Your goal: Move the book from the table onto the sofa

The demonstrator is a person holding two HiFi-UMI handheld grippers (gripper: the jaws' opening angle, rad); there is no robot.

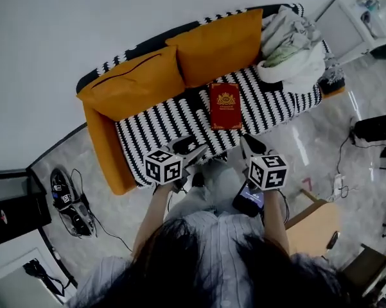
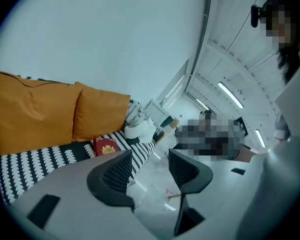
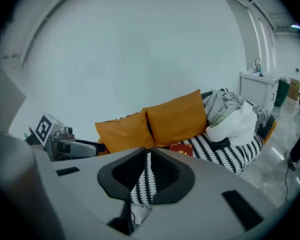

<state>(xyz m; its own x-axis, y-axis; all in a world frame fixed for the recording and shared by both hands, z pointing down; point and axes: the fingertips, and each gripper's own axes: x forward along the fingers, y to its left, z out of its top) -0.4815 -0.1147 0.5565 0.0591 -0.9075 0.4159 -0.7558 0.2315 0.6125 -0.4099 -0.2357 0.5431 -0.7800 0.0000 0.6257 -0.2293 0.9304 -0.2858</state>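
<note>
Ahead of and below both pairs of jaws, the sofa (image 1: 154,124), draped in a black-and-white scalloped weave with plump mustard cushions (image 1: 221,43), bears the flat red, gold-crested book (image 1: 225,106), toward which the left gripper (image 1: 191,149) tilts with jaws apart and empty and the right gripper (image 1: 252,146) with jaws together on nothing.

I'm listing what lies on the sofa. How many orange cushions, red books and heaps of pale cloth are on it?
orange cushions: 2
red book: 1
heap of pale cloth: 1
Total: 4
</note>
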